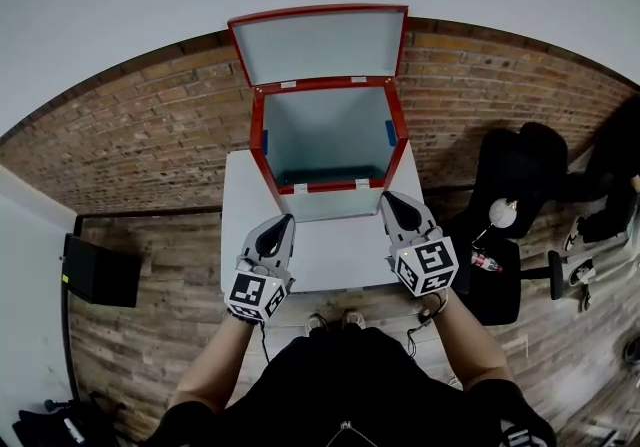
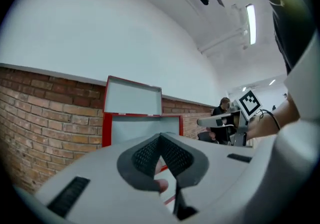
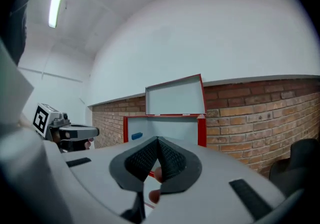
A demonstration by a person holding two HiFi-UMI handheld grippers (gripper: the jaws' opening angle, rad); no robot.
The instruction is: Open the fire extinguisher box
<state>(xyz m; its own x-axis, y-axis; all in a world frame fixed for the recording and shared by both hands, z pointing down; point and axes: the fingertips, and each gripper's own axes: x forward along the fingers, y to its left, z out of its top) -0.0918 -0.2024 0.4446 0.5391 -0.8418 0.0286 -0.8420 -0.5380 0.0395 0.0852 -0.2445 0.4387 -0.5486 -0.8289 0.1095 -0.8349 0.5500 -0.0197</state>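
Observation:
The fire extinguisher box (image 1: 325, 140) stands on a white table with its red frame facing me and its pale grey inside bare. Its lid (image 1: 320, 43) is swung up and stands upright behind it. Small blue pieces sit on both inner side walls. My left gripper (image 1: 286, 222) hovers just before the box's front left corner, shut and holding nothing. My right gripper (image 1: 388, 198) is by the front right corner, also shut and holding nothing. The left gripper view shows the lid (image 2: 132, 96) above the meeting pads (image 2: 150, 154); the right gripper view shows the lid (image 3: 175, 95) likewise.
The white table (image 1: 320, 255) stands against a brick wall (image 1: 130, 155). A black chair (image 1: 510, 185) and a small red bottle (image 1: 485, 262) are on the wooden floor at the right. A black case (image 1: 100, 270) sits at the left. A person (image 2: 223, 105) stands far off.

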